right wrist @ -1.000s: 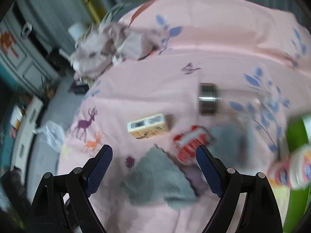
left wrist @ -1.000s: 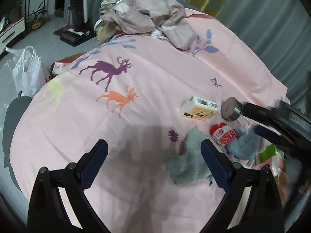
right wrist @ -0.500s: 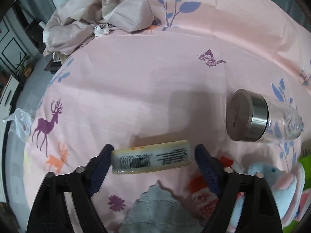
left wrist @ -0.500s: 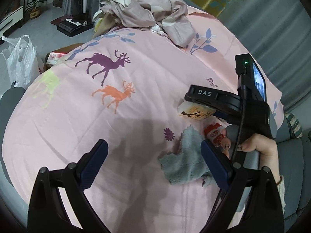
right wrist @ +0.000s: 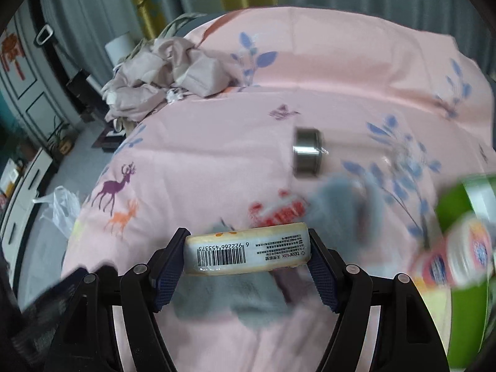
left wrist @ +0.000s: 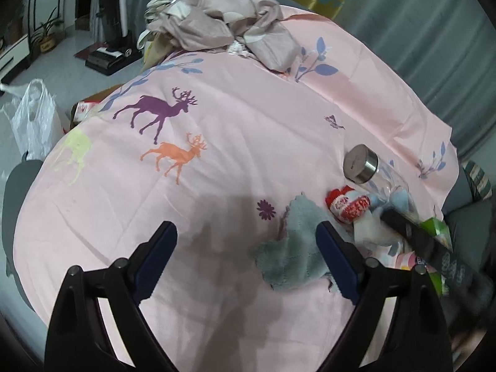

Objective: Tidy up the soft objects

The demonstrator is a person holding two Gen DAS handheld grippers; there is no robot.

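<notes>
- Pink sheet point(left wrist: 217, 161) with deer prints covering the whole work surface; crumpled beige cloth heap point(left wrist: 223, 28) at the far edge, untouched.
- Far left off the sheet, white plastic bag point(left wrist: 34, 117) on the floor; no clear collecting spot for soft things in sight.
- Left gripper point(left wrist: 245, 263) hanging over bare sheet near the middle, jaws wide apart, nothing between them, having just narrowed slightly.
- Just right of it, grey cloth point(left wrist: 294, 248) lying rumpled and flat, its edge reaching behind the right finger; not gripped.
- Further right, red-and-white soft toy point(left wrist: 347, 204), then a pale blue soft piece point(left wrist: 393, 198) touching it, both loose in a cluster.
- Behind that cluster, glass bottle point(left wrist: 372, 173) with steel cap lying on its side; green packet point(left wrist: 434, 229) at the right edge, partly hidden by a dark blurred bar, likely the other tool.
- Right gripper point(right wrist: 248, 257) clamped on tissue pack point(right wrist: 248, 252), pads pressing both short ends, barcode side facing the camera; pack lifted clear above the grey cloth, background blurred.
- Jaws recently closed in onto that pack.
- Progress judged early: one soft pack in hand and not yet set down; grey cloth, toy, blue piece and beige heap all left to sort, bottle and packet probably to be kept apart.
</notes>
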